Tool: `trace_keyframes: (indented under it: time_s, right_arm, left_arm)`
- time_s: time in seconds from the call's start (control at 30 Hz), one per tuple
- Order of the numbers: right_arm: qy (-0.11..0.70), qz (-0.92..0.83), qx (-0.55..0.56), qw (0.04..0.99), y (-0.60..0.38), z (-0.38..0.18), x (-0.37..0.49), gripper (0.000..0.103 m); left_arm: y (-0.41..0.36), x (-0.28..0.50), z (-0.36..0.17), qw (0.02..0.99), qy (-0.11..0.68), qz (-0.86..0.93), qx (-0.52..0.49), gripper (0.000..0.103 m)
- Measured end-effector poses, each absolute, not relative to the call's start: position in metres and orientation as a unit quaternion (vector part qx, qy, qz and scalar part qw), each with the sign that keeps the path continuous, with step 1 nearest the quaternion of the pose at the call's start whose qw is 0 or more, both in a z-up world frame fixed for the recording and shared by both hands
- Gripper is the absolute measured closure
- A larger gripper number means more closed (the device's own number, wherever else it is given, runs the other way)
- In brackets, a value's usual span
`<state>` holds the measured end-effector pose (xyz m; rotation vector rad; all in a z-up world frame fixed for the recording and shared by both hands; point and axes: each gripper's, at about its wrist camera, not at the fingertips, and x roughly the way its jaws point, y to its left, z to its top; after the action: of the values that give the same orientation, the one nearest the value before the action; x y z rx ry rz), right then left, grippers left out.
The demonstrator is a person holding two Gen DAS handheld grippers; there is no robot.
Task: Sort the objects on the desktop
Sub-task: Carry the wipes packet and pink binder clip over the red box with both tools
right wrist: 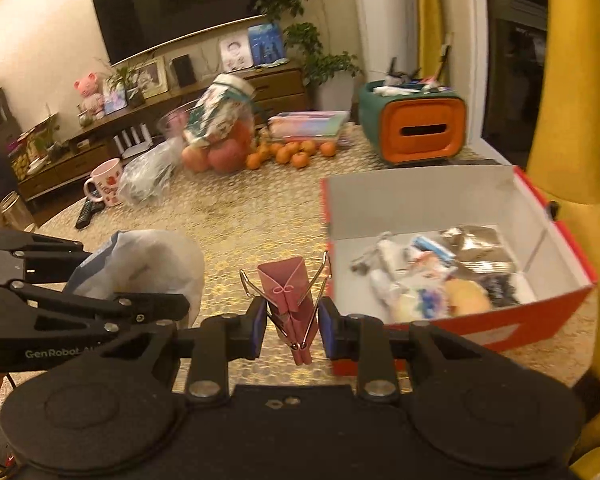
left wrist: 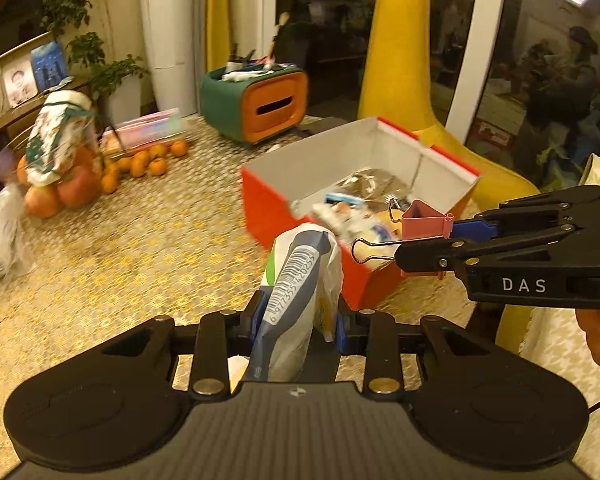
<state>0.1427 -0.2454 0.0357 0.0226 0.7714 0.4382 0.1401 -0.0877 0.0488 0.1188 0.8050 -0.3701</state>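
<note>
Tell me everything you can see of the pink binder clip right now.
The pink binder clip is a folded triangular body, apparently metal, with a small bow print and two silver wire handles. The right gripper is shut on it, pads at its sides, holding it in the air, clear of the tablecloth, just short of the red box.

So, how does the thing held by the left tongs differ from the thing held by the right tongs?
The left tongs hold a soft white and blue packet with a barcode; the right tongs hold a pink binder clip, stiff, with wire handles. The packet is clearly larger than the clip. The packet is pinched around its middle; the clip is pinched at its wire handles. Both are lifted off the table, near the open red box.
</note>
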Motion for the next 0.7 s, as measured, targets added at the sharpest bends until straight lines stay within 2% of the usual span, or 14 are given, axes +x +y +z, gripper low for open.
trace_keyframes:
  time_s: [0.7]
  right_arm:
    - [0.363,0.136,0.021,0.921,-0.344,0.035,0.169,0.077]
  left_arm:
    - [-0.178,0.198,0.054,0.901,0.382,-0.203,0.033,0.071]
